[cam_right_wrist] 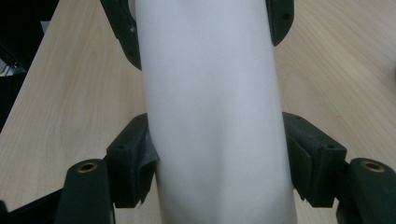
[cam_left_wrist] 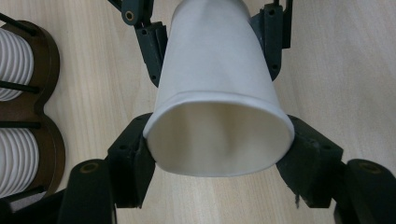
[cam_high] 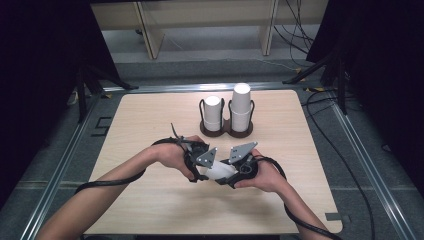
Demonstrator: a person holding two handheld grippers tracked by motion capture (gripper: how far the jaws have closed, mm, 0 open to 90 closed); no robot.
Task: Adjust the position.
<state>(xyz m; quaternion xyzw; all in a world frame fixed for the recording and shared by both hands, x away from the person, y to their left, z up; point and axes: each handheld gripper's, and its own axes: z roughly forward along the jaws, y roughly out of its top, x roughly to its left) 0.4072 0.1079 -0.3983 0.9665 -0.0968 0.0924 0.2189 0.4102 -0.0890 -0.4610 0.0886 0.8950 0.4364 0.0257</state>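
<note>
Paper cup (cam_high: pixel 218 172) between both claws, cup holder (cam_high: pixel 226 127) behind, on table (cam_high: pixel 150 115)

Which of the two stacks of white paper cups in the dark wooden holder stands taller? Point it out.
The right-hand stack of white paper cups in the dark wooden holder; its top rises clearly above the left stack beside it.

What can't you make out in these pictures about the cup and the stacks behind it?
- Paper cup, high view: mostly covered by both tools and hands.
- Cup's closed end, right gripper view: cut off by the bottom edge.
- Cup stacks in the holder, left gripper view: cut off by the left edge; count unreadable.
</note>
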